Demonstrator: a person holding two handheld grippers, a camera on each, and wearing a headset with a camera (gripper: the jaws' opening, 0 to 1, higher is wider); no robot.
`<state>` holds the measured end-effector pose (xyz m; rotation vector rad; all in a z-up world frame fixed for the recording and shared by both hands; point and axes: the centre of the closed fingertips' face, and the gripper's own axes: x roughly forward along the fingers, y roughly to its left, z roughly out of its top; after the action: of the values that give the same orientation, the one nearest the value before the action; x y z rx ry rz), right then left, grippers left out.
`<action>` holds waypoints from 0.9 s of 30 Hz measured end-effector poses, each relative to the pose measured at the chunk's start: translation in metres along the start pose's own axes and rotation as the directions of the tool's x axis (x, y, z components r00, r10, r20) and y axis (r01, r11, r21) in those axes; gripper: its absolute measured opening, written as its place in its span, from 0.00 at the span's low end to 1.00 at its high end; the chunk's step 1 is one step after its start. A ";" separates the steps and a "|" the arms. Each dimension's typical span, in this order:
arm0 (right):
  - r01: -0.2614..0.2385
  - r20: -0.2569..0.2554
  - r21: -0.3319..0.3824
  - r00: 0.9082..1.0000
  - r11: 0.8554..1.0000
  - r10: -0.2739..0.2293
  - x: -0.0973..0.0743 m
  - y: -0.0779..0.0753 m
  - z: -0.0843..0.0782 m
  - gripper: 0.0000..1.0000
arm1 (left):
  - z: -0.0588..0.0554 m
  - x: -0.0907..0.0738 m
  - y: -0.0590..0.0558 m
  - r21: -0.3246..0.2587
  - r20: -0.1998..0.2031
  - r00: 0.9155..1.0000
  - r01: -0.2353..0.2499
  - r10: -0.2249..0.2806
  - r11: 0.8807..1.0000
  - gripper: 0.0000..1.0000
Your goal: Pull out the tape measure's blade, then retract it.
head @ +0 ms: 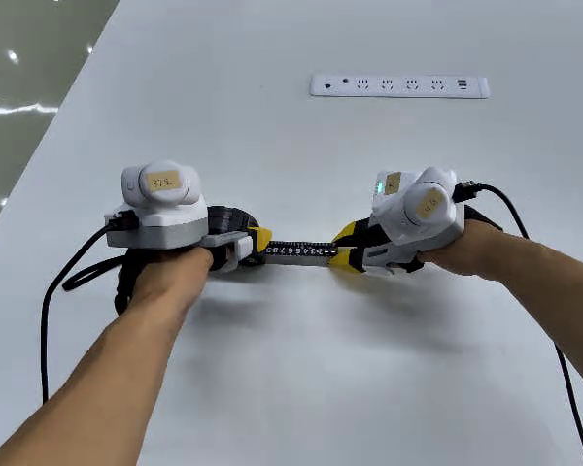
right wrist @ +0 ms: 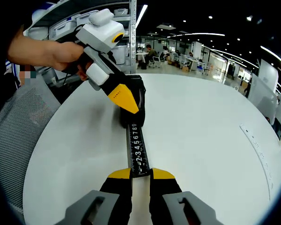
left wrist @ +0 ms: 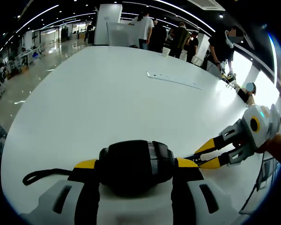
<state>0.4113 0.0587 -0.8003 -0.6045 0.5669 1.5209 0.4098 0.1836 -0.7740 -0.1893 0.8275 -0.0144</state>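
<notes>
Left gripper [left wrist: 136, 165] is clamping the rounded black tape-measure case [left wrist: 131, 152]; right gripper [right wrist: 140, 174] is pinching the dark blade [right wrist: 136, 147], its numerals legible in the right gripper view.

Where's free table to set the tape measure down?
Bare table between the tape measure and the power strip, and in front, between the person's forearms. Crowded along the line of left tongs, blade and right tongs; cables trail at both outer sides.

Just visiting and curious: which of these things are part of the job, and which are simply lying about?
In use: tape measure, its blade, left gripper clamping the case, right gripper pinching the blade's end.
Lying about: power strip, on the white table.
</notes>
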 end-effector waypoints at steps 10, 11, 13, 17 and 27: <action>-0.006 0.009 -0.002 1.000 1.000 0.006 0.007 0.000 0.006 0.10 | 0.000 -0.001 -0.001 0.001 -0.001 1.000 0.002 -0.002 1.000 0.57; -0.006 0.009 -0.003 1.000 1.000 0.006 0.008 0.001 0.006 0.10 | 0.000 -0.001 -0.001 0.001 -0.001 1.000 0.002 -0.002 1.000 0.57; -0.007 0.011 -0.003 1.000 1.000 0.007 0.010 0.001 0.007 0.10 | 0.000 -0.001 -0.001 0.001 -0.001 1.000 0.003 -0.003 1.000 0.57; -0.010 0.015 -0.002 1.000 1.000 0.010 0.013 0.001 0.010 0.10 | -0.001 -0.002 -0.001 0.000 -0.001 1.000 0.004 -0.004 1.000 0.57; -0.016 0.025 -0.008 1.000 1.000 0.016 0.021 0.003 0.018 0.10 | 0.000 -0.001 0.000 -0.002 -0.003 1.000 0.009 -0.009 1.000 0.57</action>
<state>0.4076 0.0859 -0.8010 -0.5875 0.5483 1.5440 0.4086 0.1834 -0.7732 -0.1950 0.8294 -0.0218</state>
